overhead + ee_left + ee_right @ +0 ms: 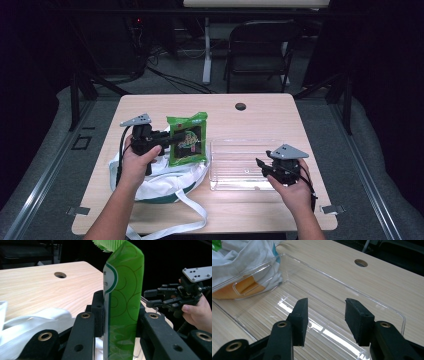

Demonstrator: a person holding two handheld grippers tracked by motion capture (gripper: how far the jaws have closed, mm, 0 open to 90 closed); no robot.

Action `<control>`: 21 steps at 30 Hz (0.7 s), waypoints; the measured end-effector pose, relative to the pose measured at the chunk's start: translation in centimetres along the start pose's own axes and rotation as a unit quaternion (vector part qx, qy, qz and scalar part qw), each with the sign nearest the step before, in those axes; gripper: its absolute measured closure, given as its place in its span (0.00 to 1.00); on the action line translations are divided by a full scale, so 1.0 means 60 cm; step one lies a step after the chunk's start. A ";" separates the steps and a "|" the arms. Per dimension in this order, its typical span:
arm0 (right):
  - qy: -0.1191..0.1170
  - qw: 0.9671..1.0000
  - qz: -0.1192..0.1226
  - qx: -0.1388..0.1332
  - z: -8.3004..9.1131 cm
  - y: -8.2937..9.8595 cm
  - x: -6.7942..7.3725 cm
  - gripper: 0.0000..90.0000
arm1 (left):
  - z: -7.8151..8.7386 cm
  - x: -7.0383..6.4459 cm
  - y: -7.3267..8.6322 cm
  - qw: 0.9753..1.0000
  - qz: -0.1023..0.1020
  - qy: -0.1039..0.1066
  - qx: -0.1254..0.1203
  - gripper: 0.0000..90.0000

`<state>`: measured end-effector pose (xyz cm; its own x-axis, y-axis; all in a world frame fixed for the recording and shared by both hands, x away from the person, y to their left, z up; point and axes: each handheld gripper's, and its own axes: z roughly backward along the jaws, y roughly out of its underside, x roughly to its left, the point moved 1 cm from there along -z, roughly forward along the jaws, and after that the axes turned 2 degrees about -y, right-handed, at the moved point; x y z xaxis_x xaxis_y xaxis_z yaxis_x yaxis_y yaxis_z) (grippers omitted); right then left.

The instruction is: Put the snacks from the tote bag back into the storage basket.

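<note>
A green snack packet (187,138) stands upright in the air over a white cloth bag (160,179), with my left gripper (171,140) shut on its lower edge. In the left gripper view the packet (123,302) is pinched between the two black jaws. A clear plastic tray (240,165) lies on the table right of the bag. My right gripper (261,166) hovers open over the tray's right part; in the right gripper view the tray (387,308) is bare below the spread jaws, and my right gripper (325,320) holds nothing.
The white bag has a long strap (192,212) trailing toward the table's front edge. A cable hole (241,106) sits near the far edge of the wooden table (260,120). A folding chair (260,47) stands behind the table.
</note>
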<state>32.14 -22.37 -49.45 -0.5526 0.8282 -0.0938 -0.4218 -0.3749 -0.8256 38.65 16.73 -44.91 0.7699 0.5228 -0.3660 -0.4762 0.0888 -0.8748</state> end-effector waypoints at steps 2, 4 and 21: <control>-0.003 1.000 -0.002 -0.001 0.000 0.000 0.000 0.60 | -0.006 -0.002 0.002 1.000 -0.006 0.005 0.003 0.81; -0.009 1.000 -0.002 -0.004 0.000 0.000 0.000 0.61 | -0.009 -0.005 0.003 1.000 -0.006 0.009 0.003 0.81; -0.057 0.998 0.027 0.016 -0.005 -0.039 0.004 0.63 | 0.006 0.001 0.005 1.000 -0.018 0.022 0.001 0.81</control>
<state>33.20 -21.16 -47.71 -0.6525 0.7543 -0.0734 -0.4107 -0.4333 -0.8022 38.40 17.10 -45.06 0.8047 0.4813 -0.3475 -0.4482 0.1088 -0.8873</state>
